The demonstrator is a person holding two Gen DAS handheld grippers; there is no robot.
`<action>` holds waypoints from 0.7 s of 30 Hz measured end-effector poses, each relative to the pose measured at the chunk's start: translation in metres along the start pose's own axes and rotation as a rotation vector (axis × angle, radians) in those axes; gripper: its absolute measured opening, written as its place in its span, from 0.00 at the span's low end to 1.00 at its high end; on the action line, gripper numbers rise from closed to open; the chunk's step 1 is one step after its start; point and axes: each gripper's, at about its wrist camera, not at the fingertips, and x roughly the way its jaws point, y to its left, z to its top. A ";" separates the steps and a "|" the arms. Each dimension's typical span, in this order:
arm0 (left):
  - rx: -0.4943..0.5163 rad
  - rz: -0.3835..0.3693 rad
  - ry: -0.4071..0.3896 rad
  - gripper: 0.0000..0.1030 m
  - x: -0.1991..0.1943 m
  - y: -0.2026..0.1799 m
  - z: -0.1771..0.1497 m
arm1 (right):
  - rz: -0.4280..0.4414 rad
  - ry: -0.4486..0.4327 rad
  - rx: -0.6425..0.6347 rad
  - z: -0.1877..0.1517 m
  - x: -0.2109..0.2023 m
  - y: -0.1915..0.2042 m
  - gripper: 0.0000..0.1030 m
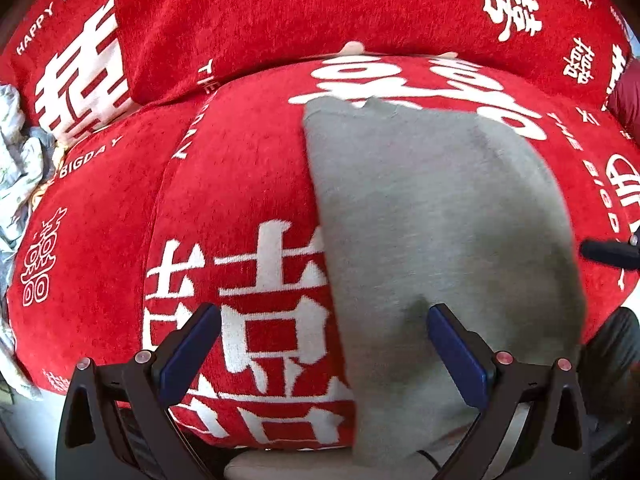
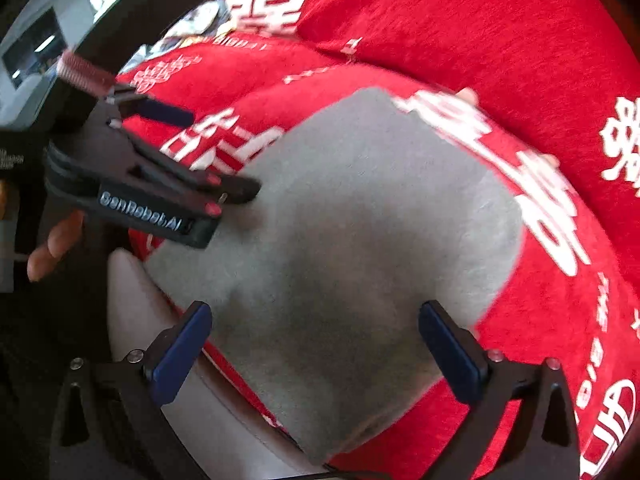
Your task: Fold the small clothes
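Here the grey garment (image 1: 432, 216) lies flat on the red cushion cover (image 1: 240, 184), which is printed with white characters and words, and it serves as the landmark for everything else. The cloth's near end hangs over the cushion's front edge, above a pale seat base (image 2: 132, 304) just below it. The left gripper (image 1: 323, 346) hovers over the garment's left border, its blue-padded fingers (image 1: 188, 350) spread wide with nothing between them; one finger sits above the red cover beside the cloth, the other above the grey fabric itself. The right gripper (image 2: 315, 346) is over the garment's near end, also spread wide and empty, both fingers framing grey cloth. In the right wrist view the left gripper (image 2: 208, 156) shows from the side at the garment's left edge; whether its lower tip touches the fabric cannot be told. A bare hand (image 2: 56, 244) holds that tool, to the left of the garment. Beyond the garment's far edge a red back cushion (image 1: 300, 12) rises, and a crumpled patterned cloth (image 1: 18, 160) lies well to its left.
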 end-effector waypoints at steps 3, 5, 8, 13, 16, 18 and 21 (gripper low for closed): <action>-0.023 0.003 -0.067 1.00 -0.016 -0.004 0.001 | -0.070 0.013 0.067 0.002 -0.013 -0.013 1.00; -0.041 0.014 -0.084 1.00 -0.024 -0.007 0.000 | -0.086 0.016 0.119 0.007 -0.016 -0.024 1.00; -0.040 0.022 -0.062 1.00 -0.028 -0.011 0.000 | -0.109 0.012 0.167 0.006 -0.025 -0.035 1.00; -0.031 0.038 -0.039 1.00 -0.025 -0.018 0.000 | -0.148 0.030 0.192 0.005 -0.027 -0.039 1.00; -0.043 0.034 -0.023 1.00 -0.024 -0.018 -0.002 | -0.154 0.047 0.204 0.003 -0.026 -0.039 1.00; -0.042 0.033 -0.029 1.00 -0.025 -0.019 -0.002 | -0.155 0.054 0.212 0.001 -0.025 -0.040 1.00; -0.040 0.031 -0.022 1.00 -0.025 -0.019 -0.002 | -0.164 0.078 0.225 -0.001 -0.021 -0.041 1.00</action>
